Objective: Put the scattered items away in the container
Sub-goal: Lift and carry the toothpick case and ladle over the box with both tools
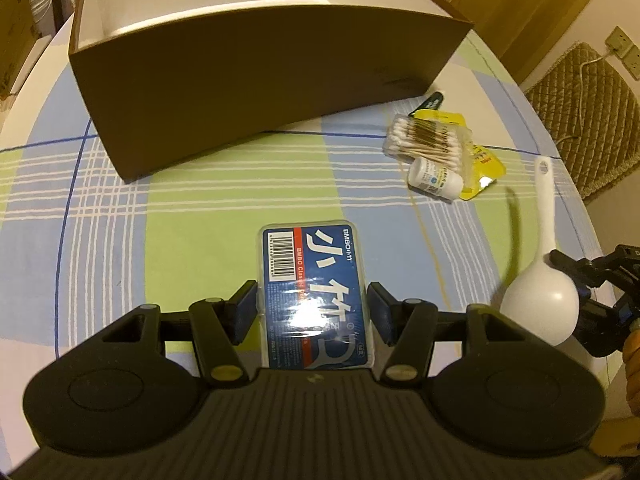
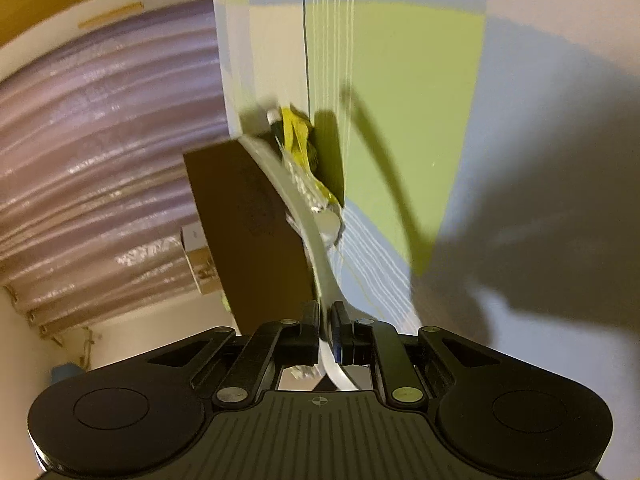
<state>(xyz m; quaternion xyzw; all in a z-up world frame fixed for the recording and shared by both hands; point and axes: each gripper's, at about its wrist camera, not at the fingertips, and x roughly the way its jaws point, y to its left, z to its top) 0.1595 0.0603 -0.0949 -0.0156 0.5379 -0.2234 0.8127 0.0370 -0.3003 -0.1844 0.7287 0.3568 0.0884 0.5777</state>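
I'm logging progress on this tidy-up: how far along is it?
Nothing visibly done: what shows of the cardboard box interior is bare. In hand: the right hand-held gripper is shut on the white spoon; the left hand-held gripper is open around the blue tissue pack lying on the tablecloth. Left: cotton swabs, white bottle, yellow packets.

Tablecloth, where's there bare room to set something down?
Free: the stretch between the brown box and the blue pack, and everything left of the pack. Crowded: right of the box, around the cotton swabs, white bottle and white scoop.
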